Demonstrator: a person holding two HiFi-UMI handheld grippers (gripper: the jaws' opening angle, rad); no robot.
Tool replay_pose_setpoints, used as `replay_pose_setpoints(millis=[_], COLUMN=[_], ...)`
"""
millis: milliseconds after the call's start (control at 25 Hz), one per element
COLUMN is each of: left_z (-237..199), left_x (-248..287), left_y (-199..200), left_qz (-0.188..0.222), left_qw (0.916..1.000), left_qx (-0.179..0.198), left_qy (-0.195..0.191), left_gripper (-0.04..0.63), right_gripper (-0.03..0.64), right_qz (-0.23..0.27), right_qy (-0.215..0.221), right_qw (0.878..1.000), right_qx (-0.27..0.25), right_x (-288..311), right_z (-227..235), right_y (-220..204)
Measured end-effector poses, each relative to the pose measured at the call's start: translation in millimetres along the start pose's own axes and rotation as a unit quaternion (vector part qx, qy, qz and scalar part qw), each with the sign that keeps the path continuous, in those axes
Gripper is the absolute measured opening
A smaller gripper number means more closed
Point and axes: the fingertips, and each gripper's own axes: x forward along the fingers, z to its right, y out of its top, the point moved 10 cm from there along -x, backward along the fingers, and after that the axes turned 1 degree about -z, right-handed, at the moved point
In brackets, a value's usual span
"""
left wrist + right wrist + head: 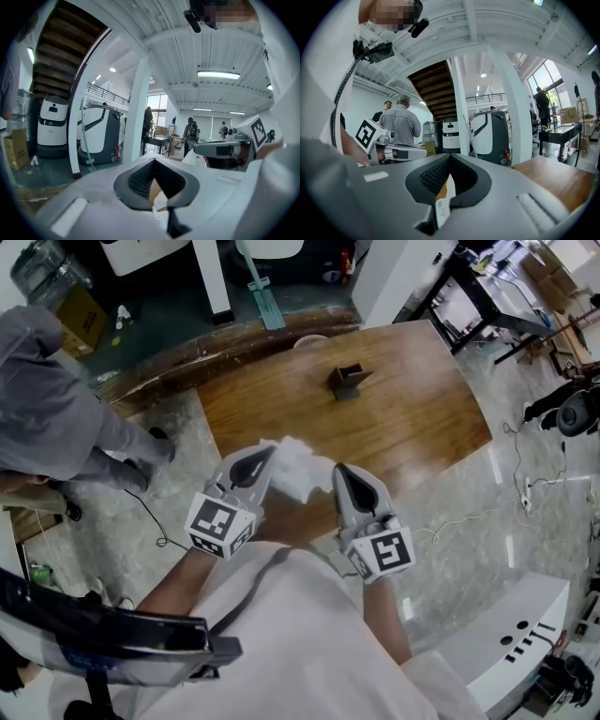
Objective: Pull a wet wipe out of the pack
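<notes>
Holding one wet wipe aloft between two grippers

Item 1, left gripper [266, 456]: held above the wooden surface [412, 418]. Its fingers [136, 180] are pressed together, with a white sliver caught low between them; they are clamped on the wipe's left end.

Item 2, wet wipe [298, 465]: a white, crumpled sheet bunched in the air between the two grippers, clear of the surface. The pack cannot be made out in any view.

Item 3, right gripper [341, 474]: just beside the wipe's right end. Its fingers [433, 176] are closed at the tips, with white material showing in the gap below; judged to be pinching the same sheet.

Handling notes (judgement): very light, limp and damp, with no stiffness to push against. It is likely to cling to itself and to the pads, and to stretch or tear under a sharp tug. It is best taken at a free corner or edge with a full pinch, then drawn steadily, keeping the opposite end anchored
</notes>
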Motion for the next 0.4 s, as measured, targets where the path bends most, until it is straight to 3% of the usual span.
replay_pose_setpoints(millis=[400], left_z=[-3.7], left_x=[-3.6], left_y=[-4.8], left_qz=[-0.006], left_qw=[1.0000], left_qx=[-0.003], left_qy=[0.004], left_gripper=[0.005], right_gripper=[0.008], right_qz=[-0.003], right_qy=[-0.002], right_qw=[1.000], right_qx=[0.001], right_x=[0.6], right_z=[-1.3], right_y=[-3.0])
